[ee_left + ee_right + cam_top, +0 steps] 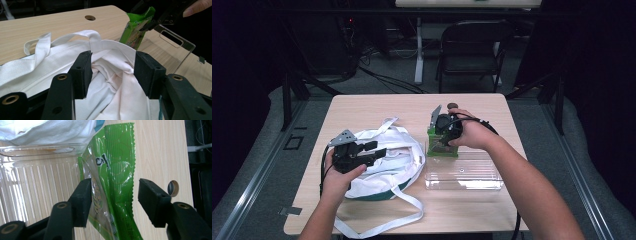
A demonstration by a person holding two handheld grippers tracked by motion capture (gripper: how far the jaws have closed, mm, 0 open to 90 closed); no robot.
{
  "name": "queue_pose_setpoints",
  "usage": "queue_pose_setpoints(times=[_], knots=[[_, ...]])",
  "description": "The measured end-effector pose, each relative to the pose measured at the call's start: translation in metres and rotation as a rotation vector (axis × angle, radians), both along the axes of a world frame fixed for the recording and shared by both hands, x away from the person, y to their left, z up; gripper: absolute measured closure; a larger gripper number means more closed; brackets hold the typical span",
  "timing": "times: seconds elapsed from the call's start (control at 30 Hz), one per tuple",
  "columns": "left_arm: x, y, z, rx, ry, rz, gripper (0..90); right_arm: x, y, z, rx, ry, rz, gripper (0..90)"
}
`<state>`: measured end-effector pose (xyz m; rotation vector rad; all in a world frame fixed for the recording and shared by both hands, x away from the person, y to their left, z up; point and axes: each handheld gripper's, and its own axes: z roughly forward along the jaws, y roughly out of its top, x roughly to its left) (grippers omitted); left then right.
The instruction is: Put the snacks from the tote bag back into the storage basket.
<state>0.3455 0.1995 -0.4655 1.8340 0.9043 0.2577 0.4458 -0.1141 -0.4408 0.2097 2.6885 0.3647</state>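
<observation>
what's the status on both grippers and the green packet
Left gripper open over the white bag. Right gripper open around the green packet, not clamped. Clear bin beside the packet, nothing blocking.

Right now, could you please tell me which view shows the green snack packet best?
The right gripper view: the green snack packet is close, between open claw jaws. High view shows it small; left gripper view, partly hidden.

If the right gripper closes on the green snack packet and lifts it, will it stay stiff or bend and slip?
The green crinkled foil snack packet would probably bend: it already shows creases and folds. Its glossy film may slip somewhat between the pads of the right gripper, whose jaws stand open around it. It looks light, so lifting it from the clear plastic tray should need little force.
</observation>
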Motion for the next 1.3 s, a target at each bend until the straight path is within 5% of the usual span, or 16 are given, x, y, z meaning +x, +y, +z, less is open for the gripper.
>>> queue_pose_setpoints(times=[0.2, 1.3], knots=[[0.001, -0.003, -0.001, 0.006, 0.001, -0.006, 48.6, -0.001, -0.002, 0.005, 0.01, -0.04, -0.01, 40.1], [0.006, -0.007, -0.003, 0.009, 0.009, -0.015, 48.0, -0.007, -0.01, 0.018, 0.077, -0.037, -0.034, 39.7]])
